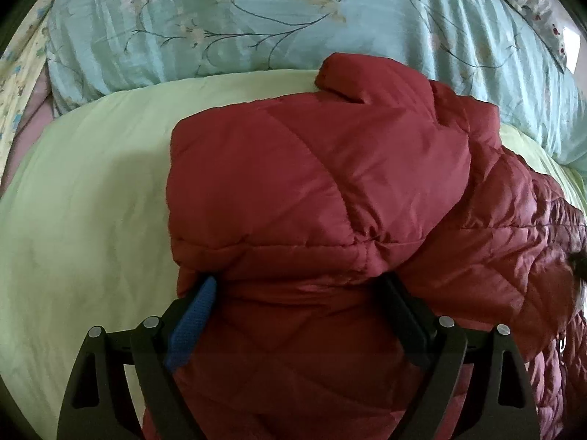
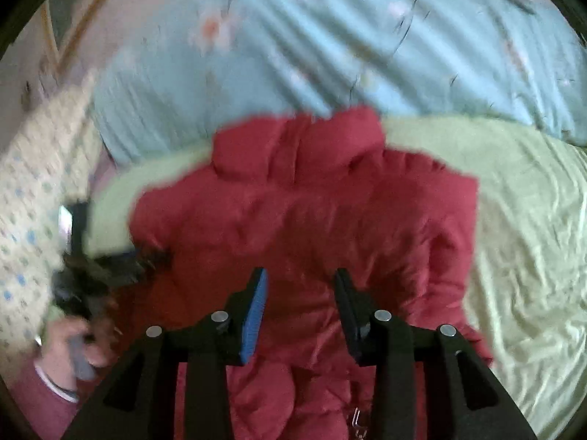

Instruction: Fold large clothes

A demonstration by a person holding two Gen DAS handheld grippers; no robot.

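A dark red quilted puffer jacket [image 1: 330,190] lies on the light green bed sheet [image 1: 84,198]. In the left wrist view my left gripper [image 1: 299,278] stands wide open with its fingers pushed under a folded puffy part of the jacket, the tips hidden by fabric. In the blurred right wrist view the jacket [image 2: 304,212] lies spread with its collar toward the pillow. My right gripper [image 2: 301,275] is open and empty, just above the jacket's lower middle. The left gripper [image 2: 95,267] and the person's hand show at the jacket's left edge.
A light blue floral duvet [image 1: 293,22] lies bunched along the far side of the bed [image 2: 367,44]. A patterned cloth [image 2: 33,198] lies at the left. The green sheet [image 2: 532,238] extends to the right of the jacket.
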